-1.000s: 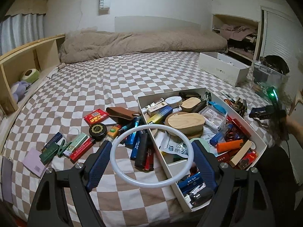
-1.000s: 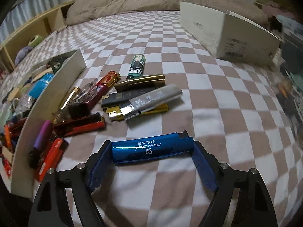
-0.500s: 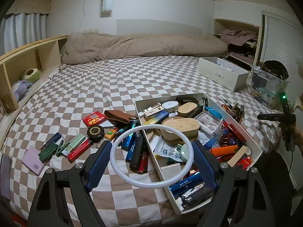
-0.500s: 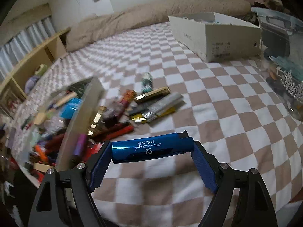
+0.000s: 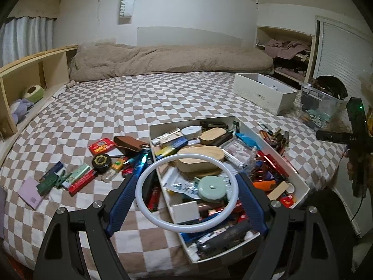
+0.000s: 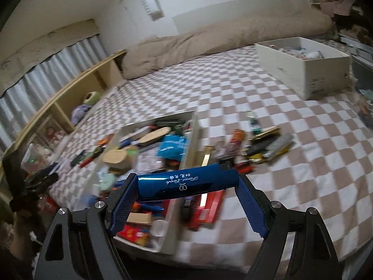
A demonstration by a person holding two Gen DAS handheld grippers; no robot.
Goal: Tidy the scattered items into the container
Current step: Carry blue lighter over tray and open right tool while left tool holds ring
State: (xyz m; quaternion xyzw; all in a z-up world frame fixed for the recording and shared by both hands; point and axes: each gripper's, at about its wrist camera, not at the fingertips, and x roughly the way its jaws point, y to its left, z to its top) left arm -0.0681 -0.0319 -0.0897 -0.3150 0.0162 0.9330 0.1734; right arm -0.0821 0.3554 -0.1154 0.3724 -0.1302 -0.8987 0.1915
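Observation:
A white open container full of small items sits on the checkered bed; it also shows in the right wrist view. My left gripper is shut on a white ring and holds it above the container's left wall. My right gripper is shut on a blue lighter and holds it above the container's right wall. Scattered items lie left of the container. More lighters lie to its right.
A second white box stands at the back right of the bed, with a clear bin beyond it. A wooden shelf runs along the left. A rolled beige duvet lies at the head. The other gripper shows at the right.
My right gripper lifted the blue lighter off the bed and swung left over the container. My left gripper rose and drew back with the ring.

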